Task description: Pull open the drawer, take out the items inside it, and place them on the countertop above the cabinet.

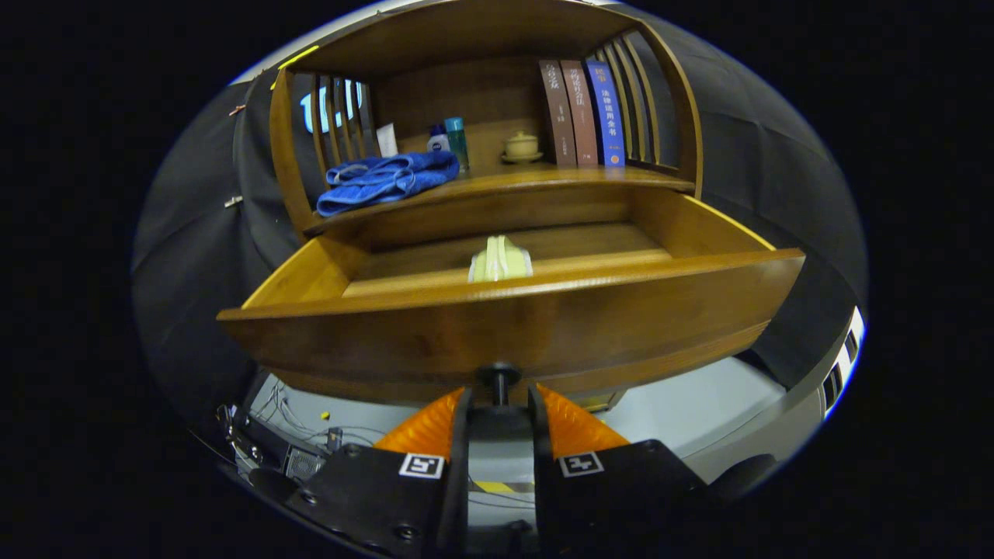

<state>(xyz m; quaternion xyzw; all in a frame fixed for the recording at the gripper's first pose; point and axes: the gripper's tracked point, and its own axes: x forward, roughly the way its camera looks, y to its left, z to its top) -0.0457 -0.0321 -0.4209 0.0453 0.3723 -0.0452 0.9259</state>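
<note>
The wooden cabinet's drawer point(543, 318) stands pulled well out toward me. Its dark round knob point(498, 379) sits between my fingers, and my gripper point(498, 402) is shut on it, one finger pressing each side. Inside the drawer, just behind the front panel and straight beyond the knob, lies a pale yellow-green soft pack point(501, 261). Only its upper part rises above the drawer front. The countertop point(528, 180) runs above the drawer.
On the countertop lie a crumpled blue towel point(386, 180), two small bottles point(450, 141), a small lidded cup on a saucer point(521, 146) and three upright books point(582, 113). Slatted wooden side walls close both ends. Cables and boxes point(295, 442) lie on the floor below.
</note>
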